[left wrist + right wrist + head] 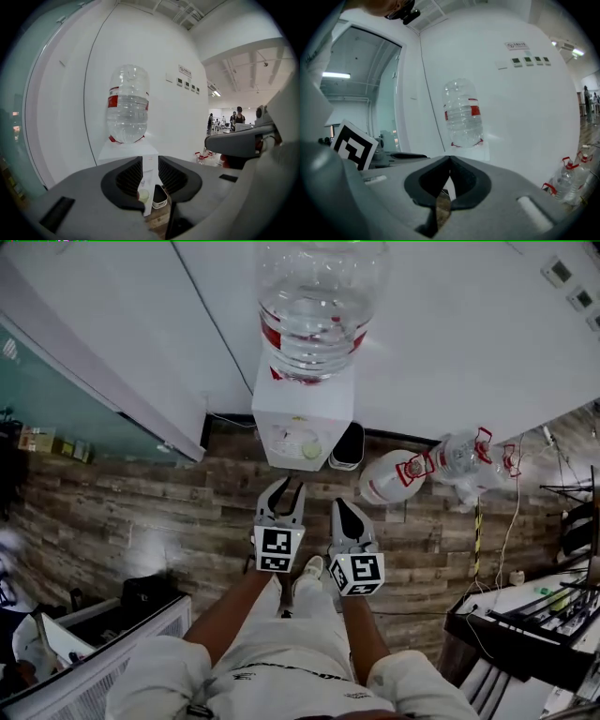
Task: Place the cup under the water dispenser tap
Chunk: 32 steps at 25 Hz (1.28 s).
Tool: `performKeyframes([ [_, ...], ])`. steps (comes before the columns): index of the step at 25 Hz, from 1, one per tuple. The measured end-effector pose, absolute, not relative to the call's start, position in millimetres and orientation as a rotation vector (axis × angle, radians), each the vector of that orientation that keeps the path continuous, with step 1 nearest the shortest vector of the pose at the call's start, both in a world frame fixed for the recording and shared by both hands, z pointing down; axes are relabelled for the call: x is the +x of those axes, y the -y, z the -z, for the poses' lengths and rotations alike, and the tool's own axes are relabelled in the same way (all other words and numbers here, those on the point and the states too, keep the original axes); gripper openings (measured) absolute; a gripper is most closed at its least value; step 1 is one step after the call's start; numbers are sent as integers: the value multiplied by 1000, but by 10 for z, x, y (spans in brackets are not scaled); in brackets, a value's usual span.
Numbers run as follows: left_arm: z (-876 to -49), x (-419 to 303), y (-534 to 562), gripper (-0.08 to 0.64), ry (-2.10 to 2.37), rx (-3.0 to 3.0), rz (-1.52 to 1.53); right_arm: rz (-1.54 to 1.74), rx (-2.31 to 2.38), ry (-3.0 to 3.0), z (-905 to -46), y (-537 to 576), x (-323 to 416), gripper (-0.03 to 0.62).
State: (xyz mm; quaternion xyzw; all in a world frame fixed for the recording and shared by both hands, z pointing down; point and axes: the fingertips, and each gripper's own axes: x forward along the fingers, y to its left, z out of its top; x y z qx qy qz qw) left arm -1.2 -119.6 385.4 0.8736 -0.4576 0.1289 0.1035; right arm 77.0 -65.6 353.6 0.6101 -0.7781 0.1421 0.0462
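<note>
The cup (310, 450) stands in the front recess of the dispenser (302, 413), below the bottle (314, 306), at 12 o'clock from both grippers. The left gripper (284, 491) has its fingers slightly apart and empty, with the cup visible through the gap. The right gripper (340, 505) has its fingers together on nothing. A black bin (348, 446) sits at the dispenser's 3 o'clock.

One water dispenser (289, 414), one cup (311, 451), one bin (349, 447), one mounted bottle (315, 306), two floor bottles (388, 477).
</note>
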Motion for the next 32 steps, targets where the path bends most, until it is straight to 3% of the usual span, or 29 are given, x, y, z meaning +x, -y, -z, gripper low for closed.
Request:
performKeyframes([
  [8, -3217, -185, 904, 0, 1382, 2605, -346, -328, 1808, 2431, -2928, 488, 584, 0],
  [32, -2656, -344, 218, -3, 1330, 2756, -312, -311, 1845, 2461, -2588, 5, 564, -2],
])
